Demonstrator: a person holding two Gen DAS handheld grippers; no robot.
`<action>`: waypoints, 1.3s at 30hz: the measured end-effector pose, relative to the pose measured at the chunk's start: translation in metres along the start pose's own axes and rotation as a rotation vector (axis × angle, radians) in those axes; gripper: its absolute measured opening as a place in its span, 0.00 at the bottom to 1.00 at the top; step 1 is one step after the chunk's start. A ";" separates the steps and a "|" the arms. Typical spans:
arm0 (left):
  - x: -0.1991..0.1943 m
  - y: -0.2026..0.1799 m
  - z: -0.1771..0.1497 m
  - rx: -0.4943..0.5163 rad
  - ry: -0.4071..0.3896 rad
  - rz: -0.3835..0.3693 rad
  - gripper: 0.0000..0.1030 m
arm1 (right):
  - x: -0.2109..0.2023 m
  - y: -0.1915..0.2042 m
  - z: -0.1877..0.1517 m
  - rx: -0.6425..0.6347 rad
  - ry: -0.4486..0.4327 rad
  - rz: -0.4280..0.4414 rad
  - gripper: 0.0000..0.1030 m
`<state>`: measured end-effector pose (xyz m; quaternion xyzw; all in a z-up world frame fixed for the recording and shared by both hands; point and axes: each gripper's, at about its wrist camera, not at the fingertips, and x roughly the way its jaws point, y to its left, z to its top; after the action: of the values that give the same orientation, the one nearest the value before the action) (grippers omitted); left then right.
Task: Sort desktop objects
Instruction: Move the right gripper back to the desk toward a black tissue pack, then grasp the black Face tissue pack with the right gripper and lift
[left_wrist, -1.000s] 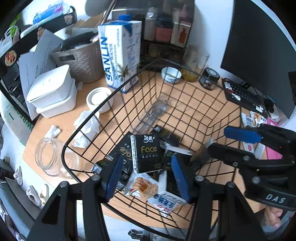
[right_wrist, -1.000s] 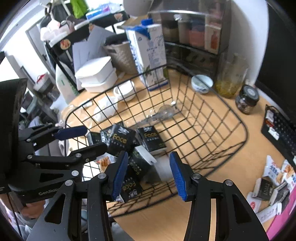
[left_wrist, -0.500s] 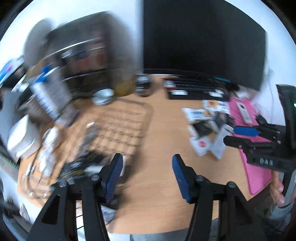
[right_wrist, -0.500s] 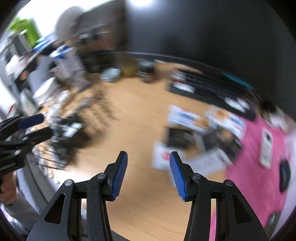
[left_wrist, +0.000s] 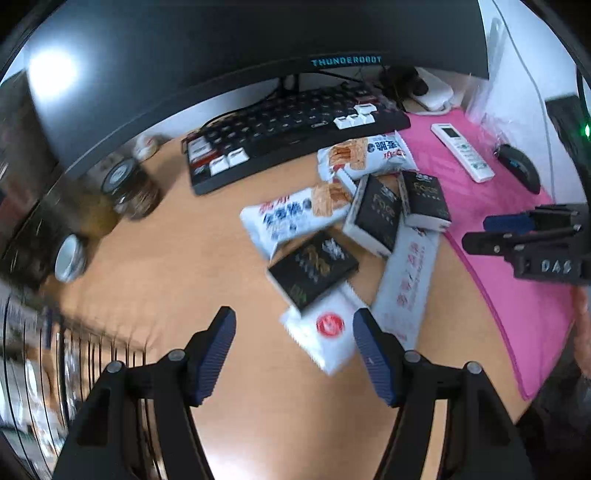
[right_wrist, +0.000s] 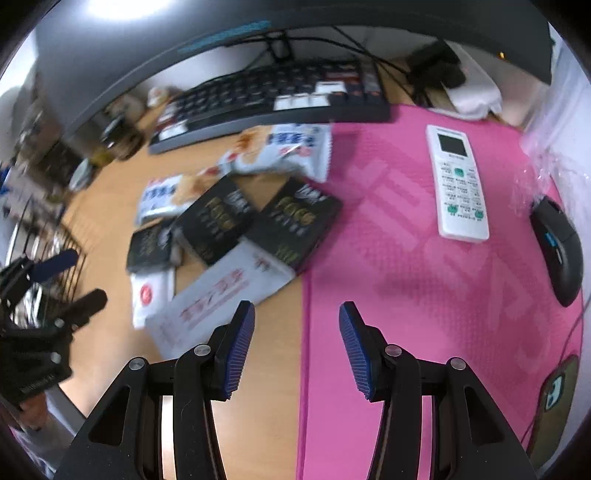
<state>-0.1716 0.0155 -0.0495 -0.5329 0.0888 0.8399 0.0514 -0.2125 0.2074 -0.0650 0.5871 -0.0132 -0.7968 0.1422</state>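
Note:
A pile of packets lies on the wooden desk in front of the keyboard (left_wrist: 295, 122): black Face tissue packs (left_wrist: 314, 269) (right_wrist: 295, 221), blue-and-white snack packets (left_wrist: 295, 218) (right_wrist: 284, 151), a long white pack with red lettering (left_wrist: 406, 280) (right_wrist: 221, 295) and a small white packet with a red circle (left_wrist: 328, 332) (right_wrist: 147, 295). My left gripper (left_wrist: 295, 350) hovers over the red-circle packet, jaws opening, pads touching nothing. My right gripper (right_wrist: 297, 347) stands open and empty over the edge of the pink mat (right_wrist: 406, 277), just right of the long white pack.
On the pink mat lie a white remote (right_wrist: 458, 181) and a black mouse (right_wrist: 557, 247). A monitor (left_wrist: 221, 55) stands behind the keyboard. A dark jar (left_wrist: 129, 184) and small bowl (left_wrist: 70, 254) sit at the left, with the wire basket (left_wrist: 74, 369) beyond.
Both grippers swung away from above the wire basket, rightwards across the desk, to the pile of packets by the keyboard. The left jaws stand wider than before.

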 end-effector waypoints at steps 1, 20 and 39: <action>0.006 -0.003 0.005 0.024 0.003 0.003 0.69 | 0.002 -0.003 0.005 0.011 0.001 0.008 0.47; 0.063 -0.013 0.036 0.095 0.068 -0.090 0.69 | 0.054 0.009 0.073 0.040 0.068 0.031 0.59; 0.035 -0.003 -0.023 -0.059 0.114 -0.085 0.51 | 0.029 0.025 0.004 -0.069 0.060 -0.036 0.46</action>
<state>-0.1657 0.0137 -0.0907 -0.5846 0.0439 0.8075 0.0659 -0.2187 0.1761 -0.0865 0.6056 0.0291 -0.7812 0.1485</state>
